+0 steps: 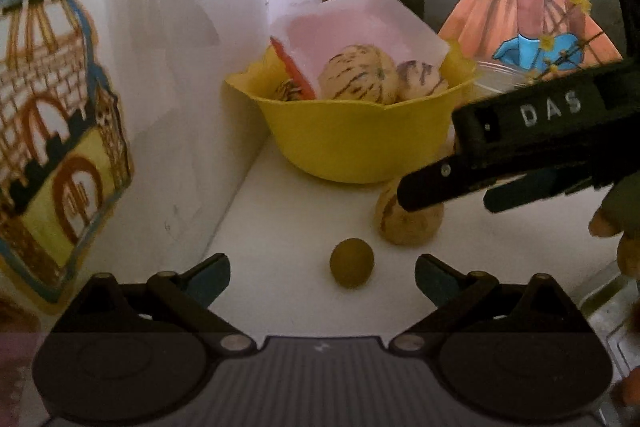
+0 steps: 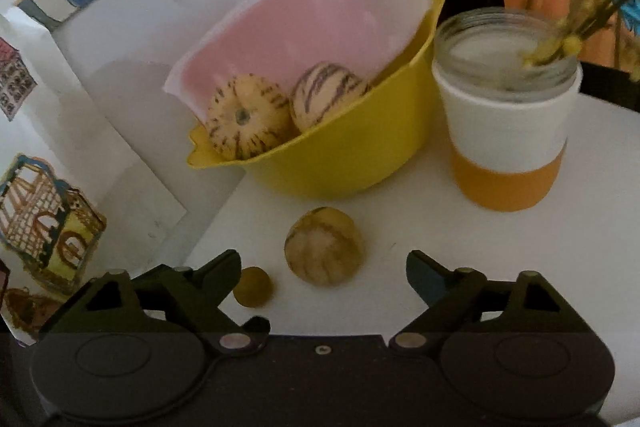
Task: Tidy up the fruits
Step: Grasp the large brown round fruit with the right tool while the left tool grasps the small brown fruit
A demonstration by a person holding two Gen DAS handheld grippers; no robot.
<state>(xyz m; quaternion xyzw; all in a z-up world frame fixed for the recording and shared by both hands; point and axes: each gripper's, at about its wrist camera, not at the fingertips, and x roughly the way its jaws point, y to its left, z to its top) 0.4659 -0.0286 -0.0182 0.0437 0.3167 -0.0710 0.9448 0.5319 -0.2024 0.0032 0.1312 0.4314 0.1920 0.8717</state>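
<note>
A yellow bowl (image 1: 352, 143) (image 2: 352, 163) stands at the back of the white table, against the wall. It holds striped cream fruits (image 1: 358, 75) (image 2: 248, 119) and a pink sheet (image 2: 300, 19). One striped fruit (image 1: 408, 223) (image 2: 324, 247) lies on the table in front of the bowl. A small olive-green round fruit (image 1: 352, 263) (image 2: 252, 287) rests just left of it. My left gripper (image 1: 322, 277) is open, with the green fruit just ahead of its fingertips. My right gripper (image 1: 444, 199) (image 2: 324, 267) reaches in from the right, open, its fingers either side of the striped fruit without touching it.
A glass jar (image 2: 508, 131) banded white and orange, with yellow flowers in it, stands right of the bowl. The white wall (image 1: 180, 67) with pasted drawings runs along the left side. A person's fingers (image 1: 608, 223) show at the right edge.
</note>
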